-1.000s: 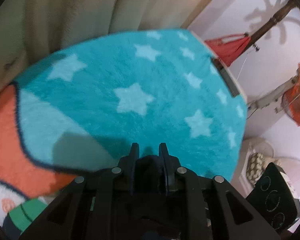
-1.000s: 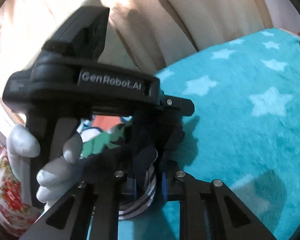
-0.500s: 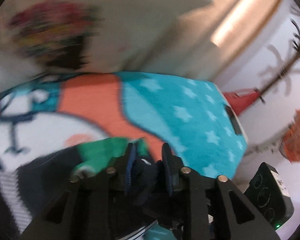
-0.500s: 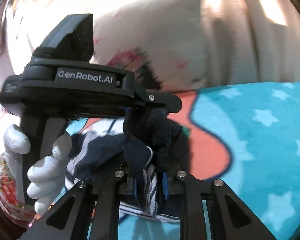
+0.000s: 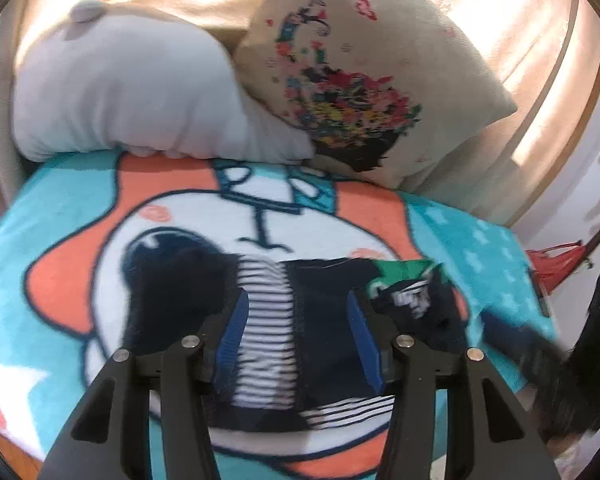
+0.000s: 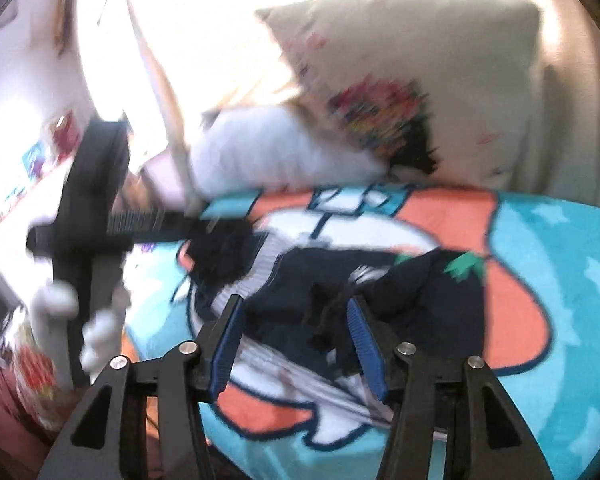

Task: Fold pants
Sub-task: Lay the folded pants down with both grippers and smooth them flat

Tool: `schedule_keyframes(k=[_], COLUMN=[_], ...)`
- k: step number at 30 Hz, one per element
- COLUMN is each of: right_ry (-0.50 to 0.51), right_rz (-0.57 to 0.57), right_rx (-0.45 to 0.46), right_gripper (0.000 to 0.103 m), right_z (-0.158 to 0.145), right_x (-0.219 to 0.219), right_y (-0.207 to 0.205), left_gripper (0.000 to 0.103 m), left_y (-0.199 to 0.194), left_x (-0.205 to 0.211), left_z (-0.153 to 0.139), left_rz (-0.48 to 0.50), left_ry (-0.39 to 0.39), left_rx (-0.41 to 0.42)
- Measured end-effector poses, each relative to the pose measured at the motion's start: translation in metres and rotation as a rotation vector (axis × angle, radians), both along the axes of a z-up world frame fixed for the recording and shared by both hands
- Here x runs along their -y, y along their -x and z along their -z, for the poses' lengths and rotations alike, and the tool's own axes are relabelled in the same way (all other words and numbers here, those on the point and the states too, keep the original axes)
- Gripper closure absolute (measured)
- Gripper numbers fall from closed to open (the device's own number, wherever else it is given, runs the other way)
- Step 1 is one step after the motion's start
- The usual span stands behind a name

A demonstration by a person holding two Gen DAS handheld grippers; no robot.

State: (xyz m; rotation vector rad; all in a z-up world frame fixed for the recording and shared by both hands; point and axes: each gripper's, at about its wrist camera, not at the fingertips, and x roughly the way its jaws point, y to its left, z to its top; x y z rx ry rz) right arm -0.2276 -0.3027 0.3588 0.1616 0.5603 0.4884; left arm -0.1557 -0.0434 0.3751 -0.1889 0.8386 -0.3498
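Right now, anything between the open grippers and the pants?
Nothing visible. The left gripper and the right gripper both stand open right over the dark striped pants, which lie crumpled on the cartoon blanket. The pillows sit behind, apart.

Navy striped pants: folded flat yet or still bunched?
Still bunched: the navy striped pants lie rumpled in uneven layers on the cartoon fleece blanket, both grippers open.

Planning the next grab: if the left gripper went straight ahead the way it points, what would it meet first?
Most likely the pants: the left gripper is open, its striped and navy cloth showing between the fingers on the blanket. Depth is unclear.
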Motion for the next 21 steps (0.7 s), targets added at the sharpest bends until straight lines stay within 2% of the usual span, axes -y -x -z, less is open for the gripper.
schedule_keyframes(k=[1,4,7,9,11,15,18,21], right_ry=[0.006,0.017,0.009,0.051,0.117,0.121,0.070,0.028], right_rz=[0.061,0.142,0.116,0.119,0.118,0.146,0.174,0.211], right_rx=[-0.016,-0.084,-0.152,-0.188,-0.233,-0.226,-0.195,-0.152], right_gripper=[0.076,0.082,0.082,0.082,0.081,0.080,0.078,0.066], right_z=[-0.001,0.006,0.021,0.034,0.051,0.055,0.045,0.034], right_x=[0.007,0.013,-0.002,-0.017,-0.031,-0.034,-0.026,-0.018], right_y=[-0.006,-0.025,-0.043,-0.057,-0.070,-0.070,-0.059,-0.042], left_gripper=[0.053,0.052,0.052,0.052,0.046,0.045,0.045,0.045], left_y=[0.002,0.008,0.013,0.017,0.019,0.024,0.026,0.026], left_x=[-0.004,-0.008,-0.009,-0.011,-0.012,-0.016,-0.016,-0.013], left_z=[0.001,0.006,0.008,0.009,0.010,0.011,0.012,0.012], left_rz=[-0.007,-0.030,-0.060,-0.075,-0.089,-0.120,-0.127,-0.124], left_ry=[-0.008,-0.034,-0.091,-0.112,-0.142,-0.187,-0.199,-0.210], left_rx=[0.006,0.021,0.041,0.052,0.061,0.084,0.091,0.096])
